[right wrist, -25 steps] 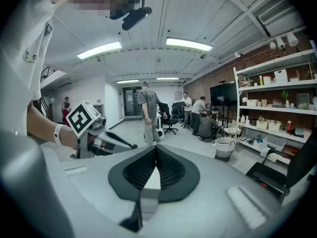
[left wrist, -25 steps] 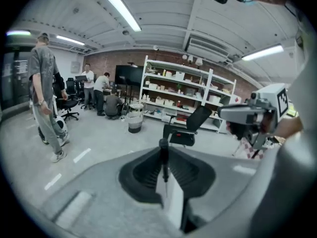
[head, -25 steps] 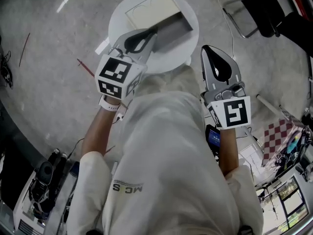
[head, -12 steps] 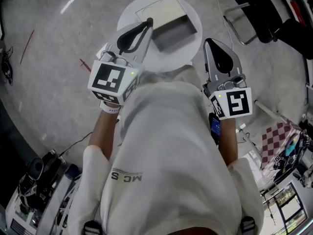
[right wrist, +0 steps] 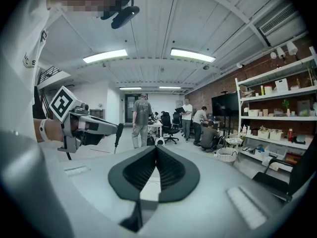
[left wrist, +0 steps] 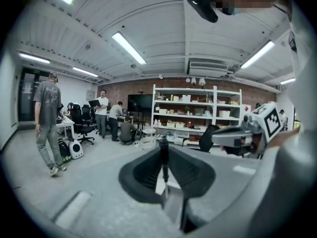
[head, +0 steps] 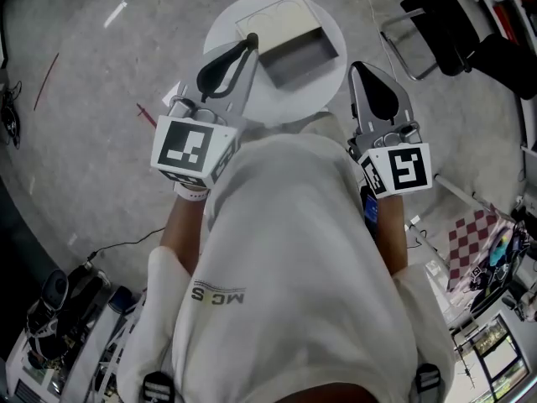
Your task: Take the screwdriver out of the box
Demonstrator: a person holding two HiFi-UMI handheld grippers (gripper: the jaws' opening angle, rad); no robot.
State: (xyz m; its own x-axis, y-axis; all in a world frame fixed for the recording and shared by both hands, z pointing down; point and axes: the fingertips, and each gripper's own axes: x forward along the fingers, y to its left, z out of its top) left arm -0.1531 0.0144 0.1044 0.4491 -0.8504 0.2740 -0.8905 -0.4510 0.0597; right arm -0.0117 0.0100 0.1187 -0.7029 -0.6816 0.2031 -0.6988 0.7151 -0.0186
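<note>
Most of task looks done.

Head view: left gripper (head: pixel 243 53) pinching screwdriver (head: pixel 252 40), held clear of open box (head: pixel 289 57) on round table (head: pixel 336 32). Right gripper (head: pixel 362 72) jaws pressed together, empty.

Left gripper view: screwdriver clamped upright between jaws.

Right gripper view: jaws together, nothing between them.

Remaining, likely: carry away, set down.

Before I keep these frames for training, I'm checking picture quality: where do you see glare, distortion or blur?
Head view: the white table is nearly blown out, and lamp glare streaks the floor. Left gripper view: fisheye bends the shelves, corners are black, the screwdriver looks soft. Right gripper view: same fisheye; ceiling lamps burn white.
</note>
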